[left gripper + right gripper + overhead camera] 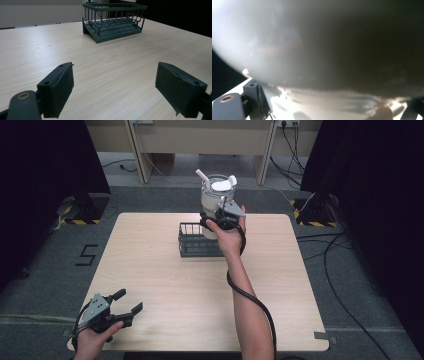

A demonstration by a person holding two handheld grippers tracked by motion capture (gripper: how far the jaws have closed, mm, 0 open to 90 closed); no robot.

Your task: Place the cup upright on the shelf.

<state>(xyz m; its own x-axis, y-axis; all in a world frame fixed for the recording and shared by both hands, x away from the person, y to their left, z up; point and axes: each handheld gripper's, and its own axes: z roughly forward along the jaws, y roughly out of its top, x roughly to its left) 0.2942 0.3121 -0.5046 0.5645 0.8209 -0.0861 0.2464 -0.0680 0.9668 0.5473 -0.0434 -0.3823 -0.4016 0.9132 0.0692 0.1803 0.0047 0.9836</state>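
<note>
left hand-held gripper: we see it low over the near-left of the counter, well apart from the basket and nearer the person; jaws spread wide, nothing between them, idle
left gripper view: our two black pads stand wide apart with bare wood between; the basket sits farther off, up the view, looks empty from here
basket: dark wire rack on the far middle of the counter, our landmark; open top, upright
jar: pale, see-through jar with white contents and a white scoop or spoon handle sticking out the top; held up in the air just above the basket's far-right corner, roughly upright, not resting in it as far as we can tell
right hand-held gripper: right of the basket's middle, pinching the jar low on its body; jaws closed on it
right gripper view: jar wall sits very close and blurred between our jaws, detail too soft to read
step: we judge the jar is in carry at the basket, either going in or coming out; we cannot tell which
next move: if going in, we need it centred over the basket opening, kept upright so contents stay put, lowered clear of the wire rim, then released; left stays clear
</note>
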